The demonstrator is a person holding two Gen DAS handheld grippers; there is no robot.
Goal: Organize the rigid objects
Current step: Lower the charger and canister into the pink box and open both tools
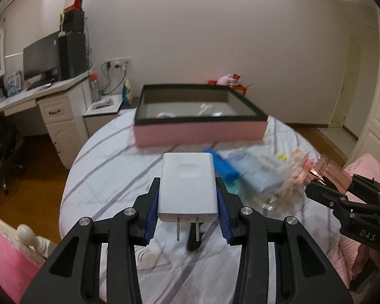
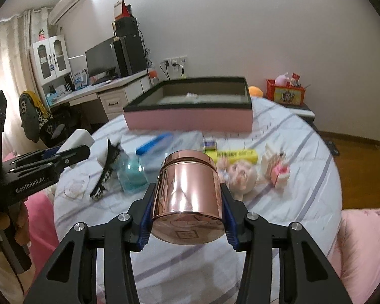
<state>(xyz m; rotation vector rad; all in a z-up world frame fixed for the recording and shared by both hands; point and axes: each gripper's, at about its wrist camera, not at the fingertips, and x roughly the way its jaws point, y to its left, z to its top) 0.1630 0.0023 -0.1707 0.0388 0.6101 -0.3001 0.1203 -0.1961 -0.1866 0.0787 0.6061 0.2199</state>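
Left gripper (image 1: pixel 187 197) holds a white charger (image 1: pixel 187 185) btwn its blue pads, prongs toward the camera, above the bed (image 1: pixel 109 177). Right gripper (image 2: pixel 187 200) clamps a rose-gold tin (image 2: pixel 187 197); we see a square stamp on its base, unreadable. We read "GenRobot.AI" on the left gripper's body, "DAS" on the right one's. Ahead on the bed sits a pink box w/ black rim (image 2: pixel 190 119). Btwn grippers & box lie a blue bar (image 2: pixel 153 143), yellow pack (image 2: pixel 234 155), doll head (image 2: pixel 239 174), black brush (image 2: pixel 109 169).
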